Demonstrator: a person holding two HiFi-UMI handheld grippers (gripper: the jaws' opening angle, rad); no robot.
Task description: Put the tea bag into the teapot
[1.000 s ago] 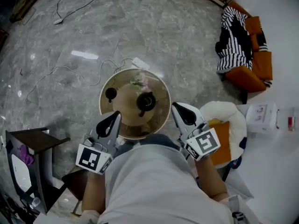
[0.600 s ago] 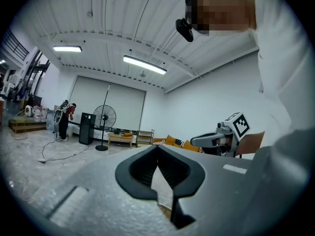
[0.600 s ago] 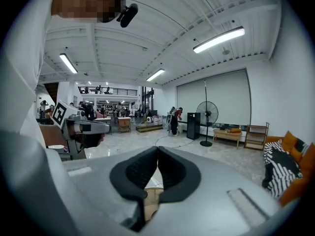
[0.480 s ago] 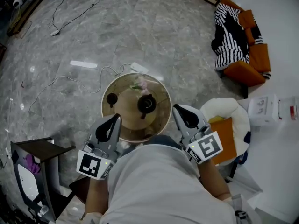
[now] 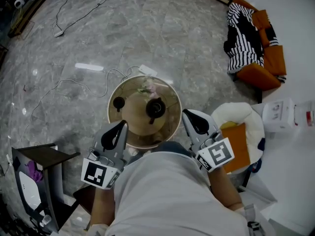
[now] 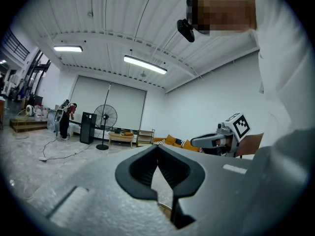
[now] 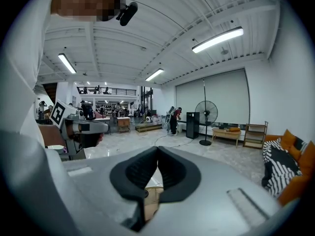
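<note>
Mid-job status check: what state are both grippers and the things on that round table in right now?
left gripper: shut, empty.
right gripper: shut, empty.
teapot: upright on the round table, untouched; lid state unclear.
small dark object: on the table, apart from the teapot.
tea bag: not seen in any view.

Readable text: none.
Left marker cube (image 5: 100,173): black-and-white square code pattern; no letters or digits.
Right marker cube (image 5: 216,154): same kind of pattern.
White box (image 5: 278,116): print too small to read.
</note>
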